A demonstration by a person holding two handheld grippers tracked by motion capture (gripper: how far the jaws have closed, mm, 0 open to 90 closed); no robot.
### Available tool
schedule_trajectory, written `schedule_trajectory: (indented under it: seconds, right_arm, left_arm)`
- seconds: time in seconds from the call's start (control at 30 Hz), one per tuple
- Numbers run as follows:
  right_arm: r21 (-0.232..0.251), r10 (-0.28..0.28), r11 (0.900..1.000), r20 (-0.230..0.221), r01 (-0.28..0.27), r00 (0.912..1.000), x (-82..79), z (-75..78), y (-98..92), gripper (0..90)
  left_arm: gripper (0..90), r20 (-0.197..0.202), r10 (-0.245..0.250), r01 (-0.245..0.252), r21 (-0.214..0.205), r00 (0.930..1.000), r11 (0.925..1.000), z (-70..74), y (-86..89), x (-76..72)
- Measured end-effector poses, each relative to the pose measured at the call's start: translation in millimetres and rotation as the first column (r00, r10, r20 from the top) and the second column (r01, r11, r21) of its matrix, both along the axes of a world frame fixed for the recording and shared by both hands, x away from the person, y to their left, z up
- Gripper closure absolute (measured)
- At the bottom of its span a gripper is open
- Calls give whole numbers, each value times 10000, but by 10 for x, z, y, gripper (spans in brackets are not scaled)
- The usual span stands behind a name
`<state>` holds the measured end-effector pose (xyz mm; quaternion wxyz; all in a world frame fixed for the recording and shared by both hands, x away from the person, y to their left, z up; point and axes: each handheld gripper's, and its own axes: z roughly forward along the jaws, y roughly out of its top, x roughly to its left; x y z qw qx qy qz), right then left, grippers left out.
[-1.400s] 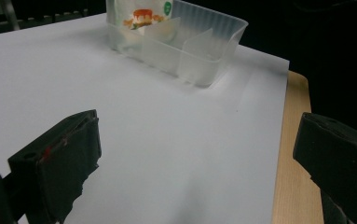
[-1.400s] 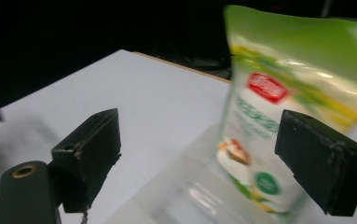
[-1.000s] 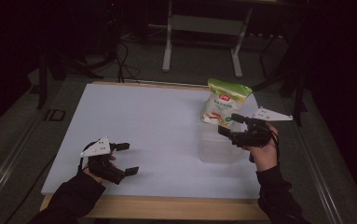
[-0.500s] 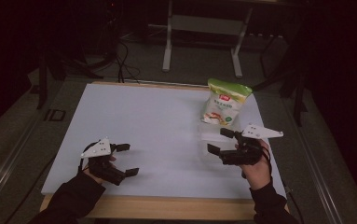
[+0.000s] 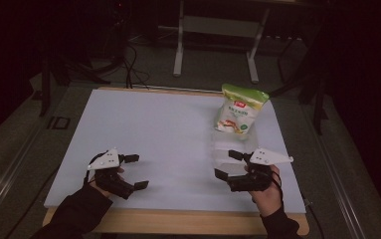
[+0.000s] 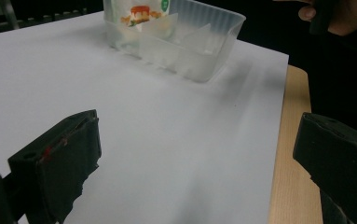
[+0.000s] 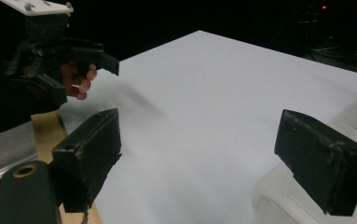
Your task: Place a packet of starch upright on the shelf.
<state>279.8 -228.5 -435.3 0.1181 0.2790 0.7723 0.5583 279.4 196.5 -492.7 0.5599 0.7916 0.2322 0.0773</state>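
Note:
A green-and-white snack bag [image 5: 240,112] stands at the back right of the white table top [image 5: 168,129]. Just in front of it sits a clear plastic tub [image 5: 230,149], faint in the high view. My right gripper [image 5: 226,164] is open with nothing in it, hovering at the tub's near side. My left gripper [image 5: 137,172] is open and holds nothing near the front left edge. In the left gripper view the tub [image 6: 185,42] and bag [image 6: 139,11] lie far ahead of the wide-apart jaws. The right gripper view has the tub's rim [image 7: 278,200] below its right jaw.
The wooden front edge [image 5: 178,221] runs just behind both hands. The left hand and its gripper [image 7: 59,51] appear far off in the right gripper view. A wide stretch of white surface lies between the two grippers. Dark floor, cables and a stand's legs [image 5: 215,45] surround the table.
My right gripper has drawn back from the bag and tub toward the front edge, open. The tub and bag stay where they were. The left gripper has not moved.

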Motion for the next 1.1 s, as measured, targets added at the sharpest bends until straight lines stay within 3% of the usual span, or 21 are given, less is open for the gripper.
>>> schedule_trajectory:
  seconds: [0.07,0.4,0.5,0.67,0.87,1.1]
  right_arm:
    - [-226,-241,9994,310,248,9992,-30,-39,-9,141]
    - [-417,-456,9980,419,473,9981,-156,-214,-59,141]
    - [-760,-378,9963,407,408,9985,-181,-275,-48,141]
    - [-731,-392,9965,250,410,9989,-206,-325,-42,140]
    - [-671,-626,9956,432,654,9971,-222,-364,-40,141]
    - [-671,-650,9954,584,689,9962,-209,-373,-54,145]
  left_arm:
    - [13,45,4,-5,43,10000,10000,-5,-4,-3]
    - [13,88,-60,59,159,9999,9999,-26,-25,-18]
    - [13,113,-66,63,231,9999,9997,-40,-32,-18]
    - [13,131,-86,83,249,9999,9997,-46,-45,-22]
    - [13,425,104,-115,261,9990,9996,-40,-40,-32]
    - [13,388,150,-156,134,9991,9998,-39,-23,-30]
